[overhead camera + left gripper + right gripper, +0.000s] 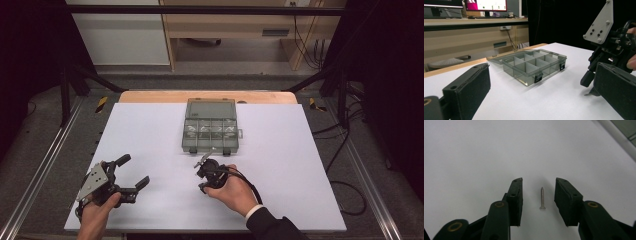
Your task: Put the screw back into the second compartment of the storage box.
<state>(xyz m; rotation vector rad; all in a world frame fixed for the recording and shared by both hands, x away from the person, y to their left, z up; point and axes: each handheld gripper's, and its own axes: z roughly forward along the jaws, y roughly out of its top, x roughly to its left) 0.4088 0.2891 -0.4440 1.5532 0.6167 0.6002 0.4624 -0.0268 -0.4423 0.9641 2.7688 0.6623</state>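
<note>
1. Plainly, a small silver screw is seen lying flat on the white table, its head turned toward the camera in the right gripper view and its tip pointing away.
2. The screw is framed between the two black jaws of the right gripper; a gap is left on each side, so the pads are not pressed on it and nothing is gripped.
3. The right gripper is held in the person's right hand and is pointed down at the table, just in front of the near edge of the box.
4. A clear plastic compartment box is placed beyond it at the middle of the table, with its lid folded back flat on the far side; small pale items are seen in some compartments, but what they are cannot be told.
5. The left gripper is held low near the left front of the table, well apart from the box, with its jaws spread wide and nothing between them.
</note>
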